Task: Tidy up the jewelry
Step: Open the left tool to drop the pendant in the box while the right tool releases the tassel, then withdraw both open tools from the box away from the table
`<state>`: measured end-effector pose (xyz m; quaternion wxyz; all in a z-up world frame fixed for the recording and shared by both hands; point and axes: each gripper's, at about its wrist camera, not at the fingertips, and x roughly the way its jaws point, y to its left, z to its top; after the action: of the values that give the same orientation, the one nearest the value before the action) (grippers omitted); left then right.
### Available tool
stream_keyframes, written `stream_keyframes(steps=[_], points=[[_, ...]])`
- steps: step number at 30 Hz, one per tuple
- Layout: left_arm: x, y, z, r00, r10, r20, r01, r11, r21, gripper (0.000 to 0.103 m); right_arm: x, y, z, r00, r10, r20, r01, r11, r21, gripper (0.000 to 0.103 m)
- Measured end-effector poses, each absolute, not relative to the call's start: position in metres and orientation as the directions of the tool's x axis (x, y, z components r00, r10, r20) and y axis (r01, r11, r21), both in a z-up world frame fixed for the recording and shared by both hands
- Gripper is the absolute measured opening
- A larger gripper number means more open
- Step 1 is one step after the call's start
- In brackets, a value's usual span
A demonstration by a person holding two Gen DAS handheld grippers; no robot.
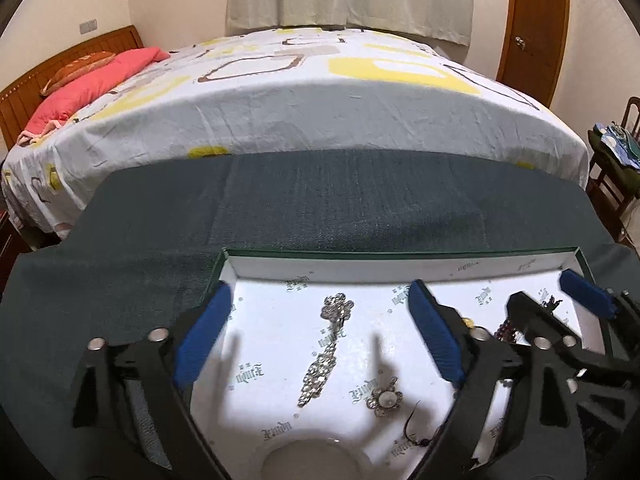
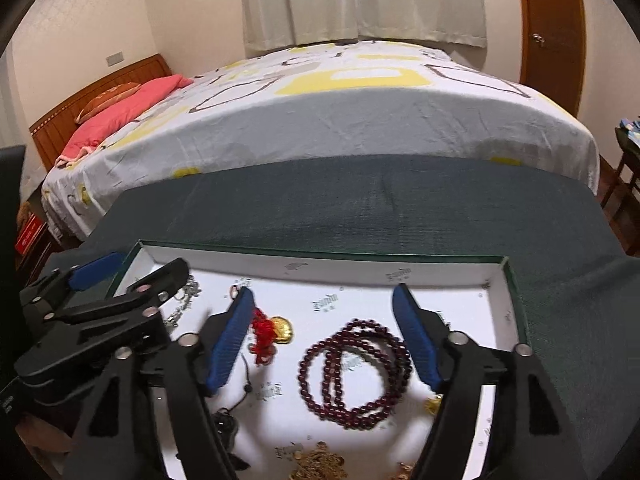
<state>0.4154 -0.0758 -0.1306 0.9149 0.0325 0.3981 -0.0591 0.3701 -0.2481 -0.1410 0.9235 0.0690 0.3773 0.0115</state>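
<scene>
A shallow white-lined box with a green rim (image 1: 400, 255) lies on a dark green cloth and shows in the right wrist view (image 2: 507, 276). My left gripper (image 1: 320, 292) is open above its left part, over a silver chain (image 1: 326, 354) and a pearl flower brooch (image 1: 386, 399). My right gripper (image 2: 323, 294) is open above the right part, over a dark red bead necklace (image 2: 356, 372). A red tassel with a gold charm (image 2: 276, 330) lies beside its left finger. Gold chains (image 2: 318, 462) lie at the bottom edge. Each gripper shows in the other's view, the right one (image 1: 560, 296) and the left one (image 2: 132, 268).
The dark green cloth (image 1: 340, 204) covers the table beyond the box. A bed (image 1: 320, 96) with a white and yellow sheet and a pink pillow (image 1: 92, 84) stands behind. A wooden door (image 1: 536, 24) and a chair (image 1: 616, 160) are at the right.
</scene>
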Motion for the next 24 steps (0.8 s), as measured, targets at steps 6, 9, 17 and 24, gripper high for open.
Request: stream_keyframes(steps=[6,9,17,24], points=[[0.405,-0.079,-0.134,0.686,-0.071,-0.724,0.145,0.989,0.04,0.093,0.362,-0.255,-0.141,0.724,0.04,-0.688,0.06,0.991,0.12,0.079],[0.403,-0.081,-0.133,0.696,-0.064,-0.716,0.148,0.987,0.056,0.093,0.359,-0.257,-0.138,0.731,0.024,-0.682,0.068,0.992,0.108,0.08],[0.393,-0.085,-0.125,0.712,-0.071,-0.698,0.162,0.985,0.065,0.093,0.348,-0.263,-0.135,0.745,0.01,-0.667,0.089,0.989,0.114,0.081],[0.369,-0.08,-0.116,0.721,-0.07,-0.69,0.152,0.987,0.059,0.093,0.318,-0.268,-0.126,0.776,-0.032,-0.63,0.111,0.99,0.086,0.082]])
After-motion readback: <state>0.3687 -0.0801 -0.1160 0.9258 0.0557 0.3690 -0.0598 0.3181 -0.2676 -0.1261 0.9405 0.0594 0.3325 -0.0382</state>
